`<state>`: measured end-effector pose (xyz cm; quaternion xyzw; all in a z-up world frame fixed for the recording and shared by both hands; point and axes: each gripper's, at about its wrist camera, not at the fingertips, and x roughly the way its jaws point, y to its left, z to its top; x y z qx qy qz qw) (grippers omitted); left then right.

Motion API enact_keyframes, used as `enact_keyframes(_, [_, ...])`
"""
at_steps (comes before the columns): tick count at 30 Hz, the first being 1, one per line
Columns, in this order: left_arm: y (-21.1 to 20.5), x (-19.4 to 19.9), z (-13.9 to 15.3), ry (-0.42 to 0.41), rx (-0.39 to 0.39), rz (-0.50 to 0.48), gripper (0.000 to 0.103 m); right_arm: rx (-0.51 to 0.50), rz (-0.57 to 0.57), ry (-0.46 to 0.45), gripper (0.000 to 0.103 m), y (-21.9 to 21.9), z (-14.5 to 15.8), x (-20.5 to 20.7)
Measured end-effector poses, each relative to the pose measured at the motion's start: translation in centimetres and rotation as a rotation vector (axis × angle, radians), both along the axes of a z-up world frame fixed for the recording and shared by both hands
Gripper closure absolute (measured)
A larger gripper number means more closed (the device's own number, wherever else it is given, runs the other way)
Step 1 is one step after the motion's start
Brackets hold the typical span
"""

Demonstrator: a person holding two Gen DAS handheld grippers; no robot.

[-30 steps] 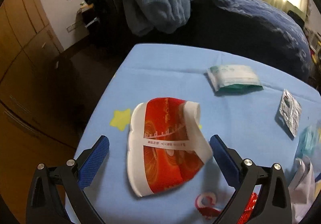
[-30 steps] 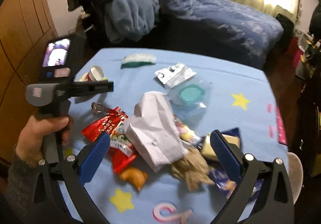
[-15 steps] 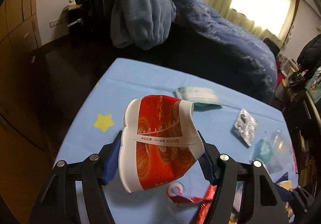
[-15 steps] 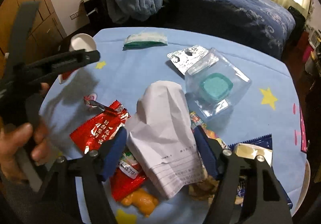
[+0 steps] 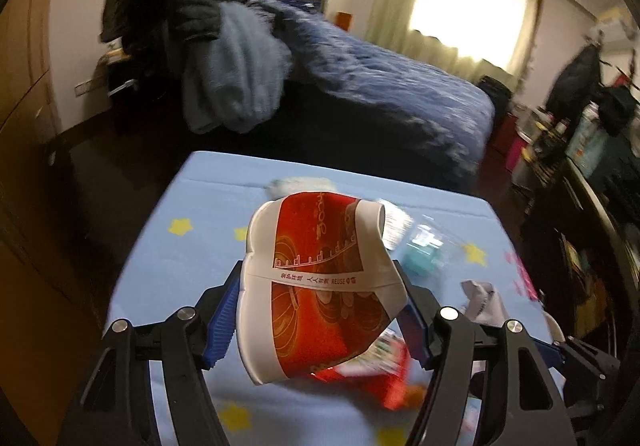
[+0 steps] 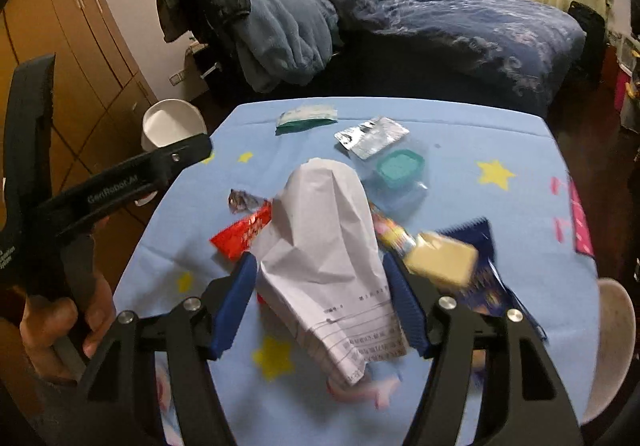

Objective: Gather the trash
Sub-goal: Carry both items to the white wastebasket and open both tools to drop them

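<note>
We hold the crushed red cup (image 5: pixel 320 282) pinched in the left gripper (image 5: pixel 320 314) and the crumpled paper (image 6: pixel 324 250) in the right gripper (image 6: pixel 320 302), both above the table (image 6: pixel 520 214); we keep both squeezes firm while carrying to the white bin (image 6: pixel 170 124)

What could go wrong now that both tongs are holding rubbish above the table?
The flattened paper cup in the left tongs looks pinched only at its edges and might slip out. The crumpled paper in the right tongs hangs low and may drag the wrappers off the table.
</note>
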<state>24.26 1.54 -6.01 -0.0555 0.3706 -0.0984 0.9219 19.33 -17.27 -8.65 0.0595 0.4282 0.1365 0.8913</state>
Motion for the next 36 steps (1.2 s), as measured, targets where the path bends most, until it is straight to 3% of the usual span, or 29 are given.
enact_keyframes(8, [-8.2,-3.6,0.4,-0.005,0.016,-0.172,0.034,-0.051,-0.18,-0.018,0.037,-7.2,0.2,-7.2])
enact_keyframes(17, [-22.7,-6.2,0.3,-0.017,0.06,-0.476,0.034,-0.091,-0.504,-0.029,0.037,-19.5,-1.1,-13.6])
enact_keyframes(22, [-30.5,-7.0,-0.8,-0.008,0.092,-0.591,0.034,-0.075,-0.63,-0.004,0.037,-26.1,-3.2,-14.8])
enact_keyframes(29, [-38.9,-5.5,-3.4,0.071,0.099,-0.682,0.033,-0.027,-0.661,0.028,0.036,-31.0,-6.2,-13.9])
enact_keyframes(33, [-41.3,-5.5,-4.3,0.066,0.143,-0.689,0.004,-0.029,-0.665,0.034,0.031,-32.2,-7.7,-12.8])
enact_keyframes(36, [-41.5,-5.3,-4.3,0.047,0.167,-0.666,0.004,-0.019,-0.667,0.048,0.031,-32.7,-8.5,-12.6])
